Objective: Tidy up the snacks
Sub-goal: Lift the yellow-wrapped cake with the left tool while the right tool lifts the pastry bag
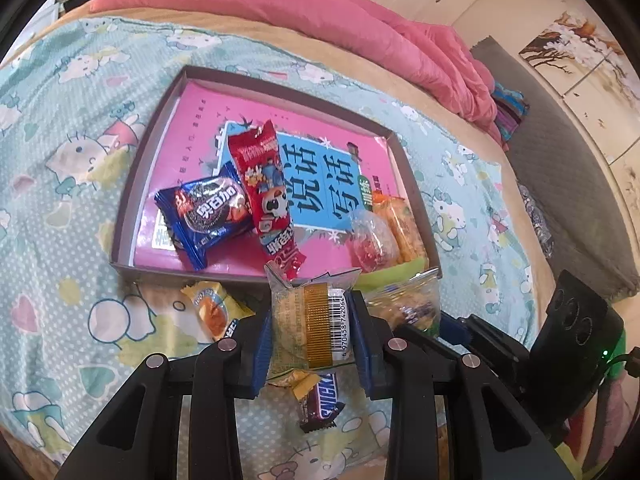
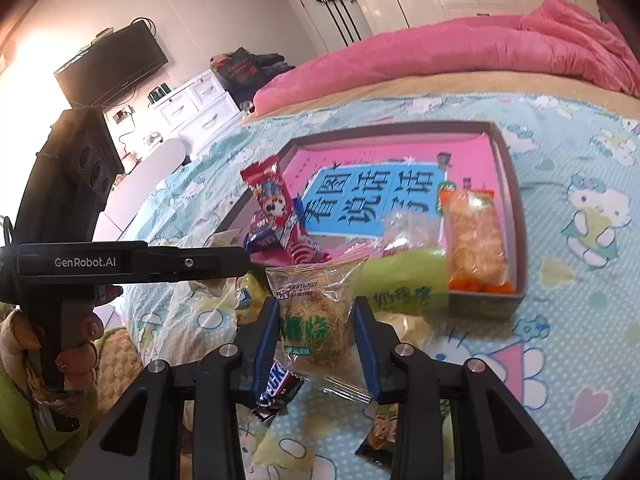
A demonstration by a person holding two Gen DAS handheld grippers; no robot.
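A grey shallow box (image 1: 132, 184) lies on the bed with a pink book inside it. In it are a blue cookie pack (image 1: 204, 212), a red snack stick (image 1: 264, 184), a clear candy pack (image 1: 372, 240) and an orange cracker pack (image 1: 400, 224). My left gripper (image 1: 312, 332) is shut on a clear-wrapped pastry with a barcode (image 1: 312, 324), held just short of the box's near edge. My right gripper (image 2: 316, 328) is shut on a clear pastry pack with green print (image 2: 316, 312), near the box (image 2: 516, 200). A Snickers bar (image 1: 324, 400) lies below.
A yellow candy (image 1: 216, 308) and another clear snack bag (image 1: 408, 304) lie on the Hello Kitty sheet in front of the box. A pink quilt (image 1: 280, 12) is piled at the back. The left gripper's body (image 2: 132, 264) reaches across the right wrist view.
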